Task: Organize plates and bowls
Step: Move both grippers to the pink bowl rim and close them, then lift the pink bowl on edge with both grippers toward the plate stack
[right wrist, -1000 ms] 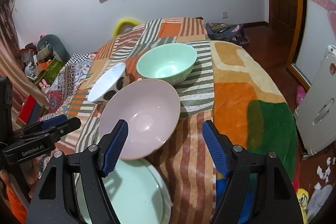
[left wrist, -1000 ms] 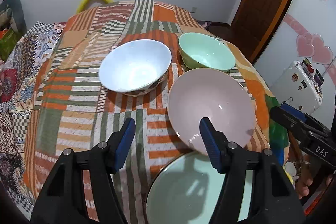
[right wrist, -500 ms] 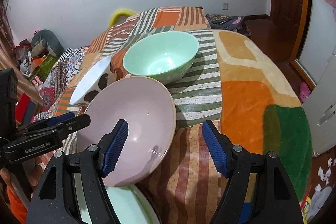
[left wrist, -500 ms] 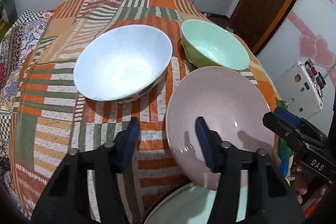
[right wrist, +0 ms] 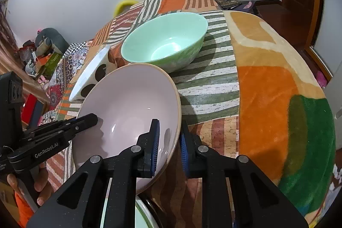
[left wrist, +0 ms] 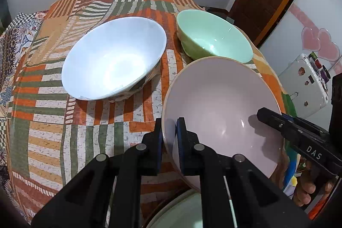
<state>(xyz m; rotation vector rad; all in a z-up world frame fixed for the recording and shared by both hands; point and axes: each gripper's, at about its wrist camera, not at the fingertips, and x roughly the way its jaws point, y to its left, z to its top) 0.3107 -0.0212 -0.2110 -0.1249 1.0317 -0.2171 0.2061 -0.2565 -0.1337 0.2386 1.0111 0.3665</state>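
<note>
A pale pink bowl sits near the front of the patchwork-covered table. My left gripper is shut on its left rim, one pad inside and one outside. My right gripper is shut on its right rim the same way. Behind it stand a white bowl with dark spots outside and a mint green bowl. A pale green plate lies below the pink bowl at the front edge.
The table drops away at the right to the floor. A white cabinet stands past the table edge. A yellow chair back shows behind the table. A hand holds the left gripper's handle.
Both grippers came down and forward onto the pink bowl and shut on its opposite rims. The bowls fill more of both views.
</note>
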